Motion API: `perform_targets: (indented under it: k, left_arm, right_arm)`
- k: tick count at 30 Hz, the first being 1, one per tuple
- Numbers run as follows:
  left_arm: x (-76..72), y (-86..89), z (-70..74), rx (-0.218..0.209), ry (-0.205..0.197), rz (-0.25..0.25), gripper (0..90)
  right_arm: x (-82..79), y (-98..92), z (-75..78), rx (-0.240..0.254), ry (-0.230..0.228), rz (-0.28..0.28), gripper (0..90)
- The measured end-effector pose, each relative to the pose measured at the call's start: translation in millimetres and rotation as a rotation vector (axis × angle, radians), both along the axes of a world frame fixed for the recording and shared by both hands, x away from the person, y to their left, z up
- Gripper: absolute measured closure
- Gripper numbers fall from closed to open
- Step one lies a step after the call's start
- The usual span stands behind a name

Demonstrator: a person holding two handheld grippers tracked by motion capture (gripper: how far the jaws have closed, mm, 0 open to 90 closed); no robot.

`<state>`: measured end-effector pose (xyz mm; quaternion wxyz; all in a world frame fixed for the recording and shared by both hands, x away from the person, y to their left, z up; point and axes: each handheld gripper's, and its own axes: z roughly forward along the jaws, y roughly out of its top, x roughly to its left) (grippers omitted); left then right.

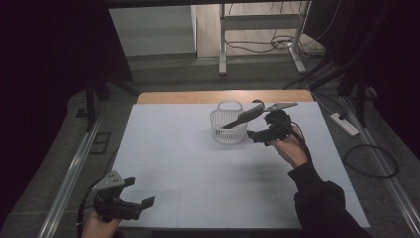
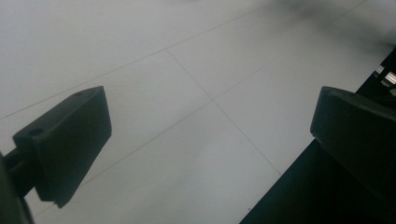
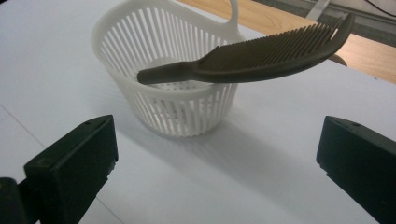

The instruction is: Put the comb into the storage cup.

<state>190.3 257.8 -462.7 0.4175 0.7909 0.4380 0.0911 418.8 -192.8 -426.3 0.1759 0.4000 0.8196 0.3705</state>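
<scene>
A white slatted basket (image 1: 225, 133) with a loop handle stands on the white table right of centre. A dark comb (image 1: 243, 116) lies tilted across its rim, handle end down inside and toothed end jutting out to the right. In the right gripper view the basket (image 3: 187, 112) and comb (image 3: 261, 58) sit just ahead of the jaws. My right gripper (image 1: 260, 128) (image 3: 217, 158) hovers beside the basket's right side, open and holding nothing. My left gripper (image 1: 139, 191) (image 2: 210, 135) is at the near left corner, open over bare table.
A strip of bare wood (image 1: 223, 96) shows along the table's far edge. The table's near edge (image 2: 280, 186) runs just under my left gripper. On the floor lie a power strip (image 1: 345, 124) and cables at the right, and a metal frame (image 1: 223, 44) stands beyond.
</scene>
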Motion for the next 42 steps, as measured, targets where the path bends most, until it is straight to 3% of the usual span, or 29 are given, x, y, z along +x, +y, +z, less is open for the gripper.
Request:
perform_targets:
  k: [12, 42]
  left_arm:
    - [0.1, 0.1, 0.0, -0.001, 0.001, 0.000, 0.0]
    - [0.0, 0.2, 0.1, -0.002, -0.001, -0.001, 0.0]
  right_arm:
    - [-13.7, -1.7, 7.2, 0.024, -0.037, 0.032, 0.0]
    - [-46.2, -0.3, 4.8, 0.007, -0.107, 0.107, 0.0]
